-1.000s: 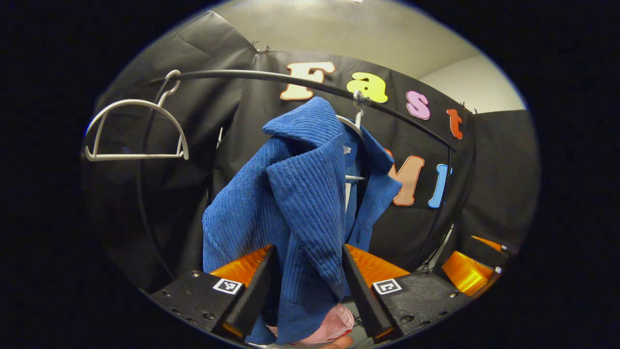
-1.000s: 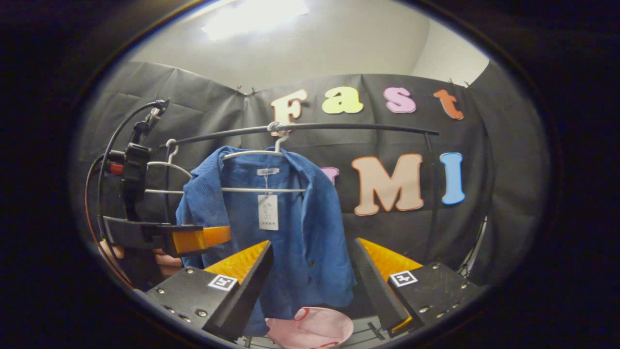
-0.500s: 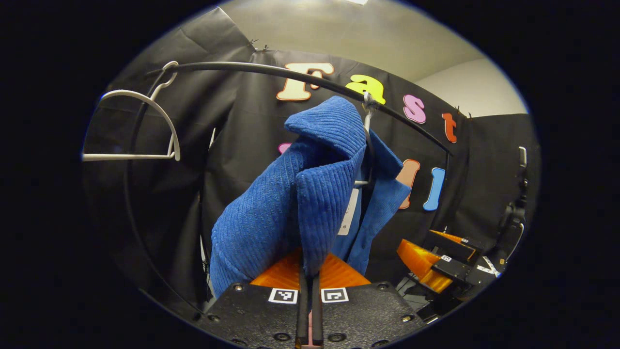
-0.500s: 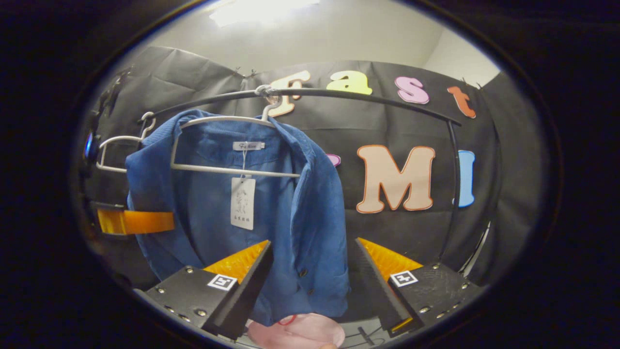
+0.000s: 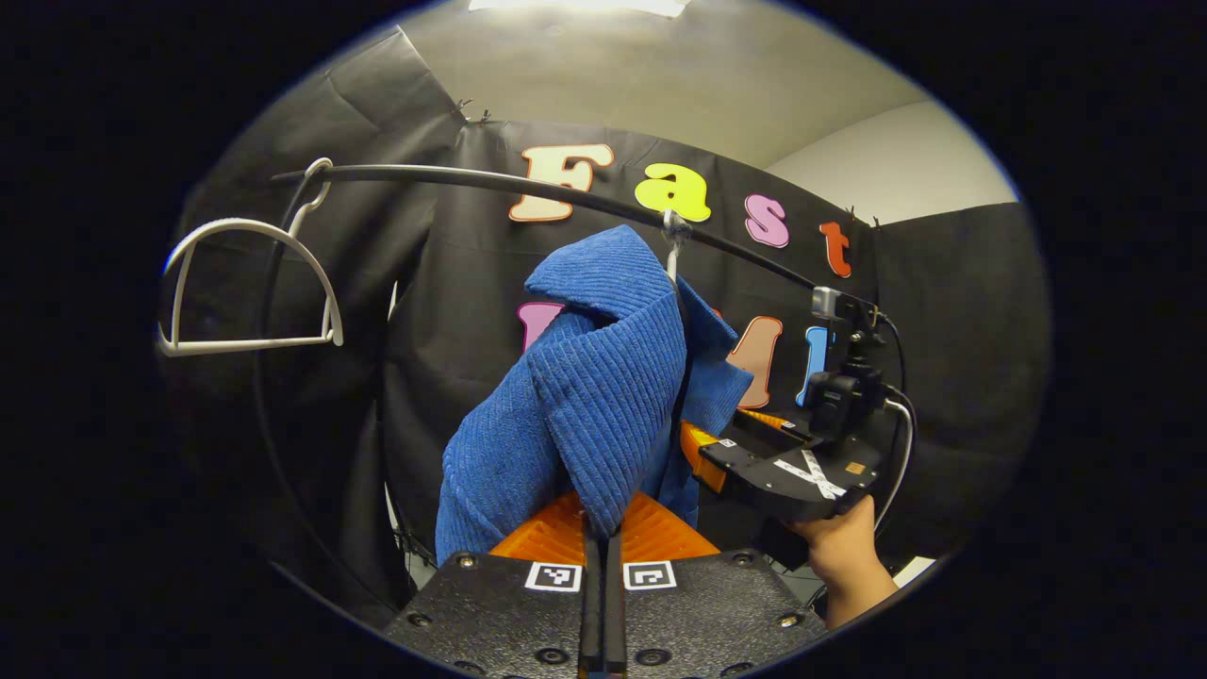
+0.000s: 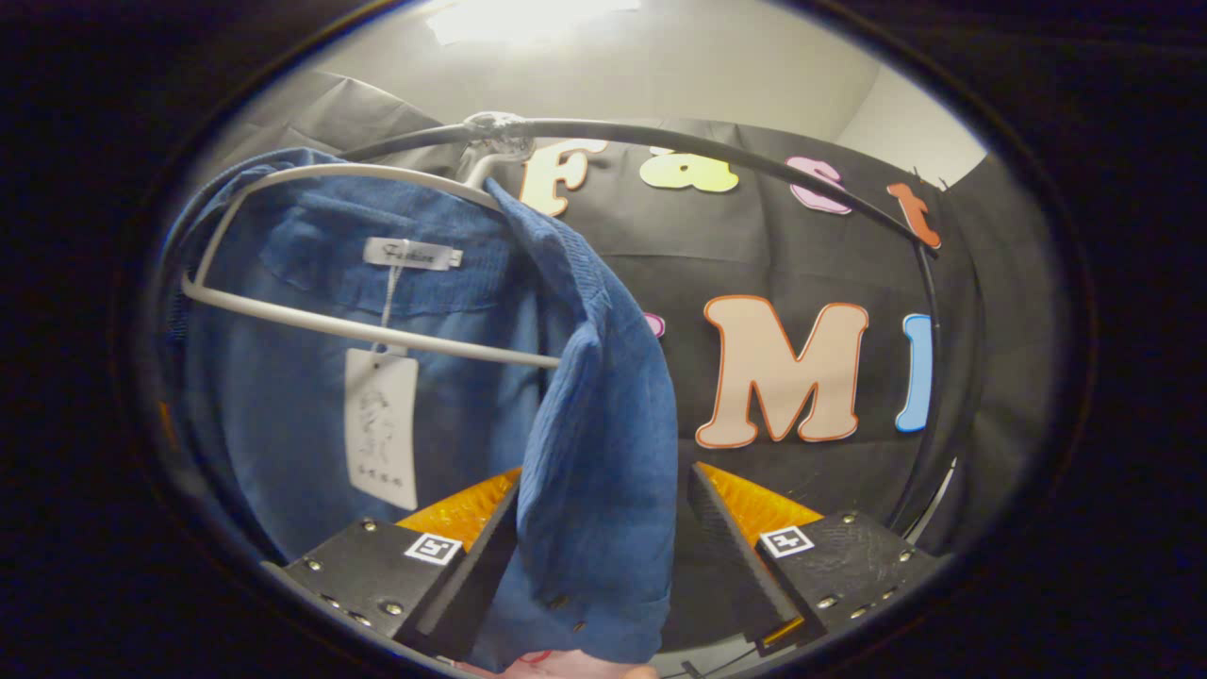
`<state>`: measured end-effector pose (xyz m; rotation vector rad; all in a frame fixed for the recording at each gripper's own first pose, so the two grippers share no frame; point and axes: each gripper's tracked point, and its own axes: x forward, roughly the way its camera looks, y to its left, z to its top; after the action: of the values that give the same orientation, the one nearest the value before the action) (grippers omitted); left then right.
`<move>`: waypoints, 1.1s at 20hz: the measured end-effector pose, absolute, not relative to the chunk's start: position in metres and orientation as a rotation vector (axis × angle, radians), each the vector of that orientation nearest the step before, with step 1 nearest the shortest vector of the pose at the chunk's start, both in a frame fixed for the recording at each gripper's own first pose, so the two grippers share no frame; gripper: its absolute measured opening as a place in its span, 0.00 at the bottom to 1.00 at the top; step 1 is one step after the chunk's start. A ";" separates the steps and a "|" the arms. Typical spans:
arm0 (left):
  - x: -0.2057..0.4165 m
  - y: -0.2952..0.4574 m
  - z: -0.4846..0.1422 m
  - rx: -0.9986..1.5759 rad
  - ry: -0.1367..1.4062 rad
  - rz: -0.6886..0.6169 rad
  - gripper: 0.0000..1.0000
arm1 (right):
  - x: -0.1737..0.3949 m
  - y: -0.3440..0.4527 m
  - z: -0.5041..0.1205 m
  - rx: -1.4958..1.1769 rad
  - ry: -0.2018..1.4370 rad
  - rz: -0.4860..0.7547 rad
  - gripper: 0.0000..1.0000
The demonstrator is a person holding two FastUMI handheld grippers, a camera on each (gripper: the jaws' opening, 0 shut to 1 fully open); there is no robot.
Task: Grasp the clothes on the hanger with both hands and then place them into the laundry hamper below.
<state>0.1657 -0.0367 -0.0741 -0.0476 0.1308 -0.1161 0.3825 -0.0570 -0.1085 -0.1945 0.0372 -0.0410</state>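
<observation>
While my left gripper (image 5: 600, 566) jaws clench the blue corduroy jacket (image 5: 594, 396) hanging on the white hanger (image 6: 377, 325), its other front edge hangs lengthwise between my right gripper (image 6: 603, 556) jaws, spread wide.

Your booth is lit from above by a ceiling lamp (image 6: 528, 14) that glares white at the top of both views, leaving the pale ceiling bright and the black cloth wall dim. In your left gripper view the blue jacket (image 5: 585, 396) is sharp, its ribbing crisp; in your right gripper view the jacket's near front panel is soft with blur and its inside shadowed. Fisheye distortion bows the straight rail (image 5: 528, 184) into an arc.
</observation>
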 end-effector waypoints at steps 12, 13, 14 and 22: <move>0.165 -0.035 -0.081 -0.003 0.166 -0.112 0.02 | 0.466 -0.078 -0.116 -0.010 0.105 -0.098 0.46; 0.165 -0.034 -0.083 0.006 0.169 -0.108 0.02 | 0.466 -0.079 -0.111 -0.010 0.087 -0.093 0.28; 0.165 -0.033 -0.084 0.010 0.173 -0.101 0.02 | 0.458 -0.080 -0.108 -0.026 0.070 -0.109 0.10; 0.150 -0.012 -0.054 0.010 0.102 -0.082 0.02 | 0.404 -0.110 -0.064 -0.151 -0.029 -0.209 0.05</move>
<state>0.1497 -0.0119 -0.0545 0.0103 0.1017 -0.0821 0.4041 -0.1098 -0.0636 -0.1508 -0.0295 -0.2089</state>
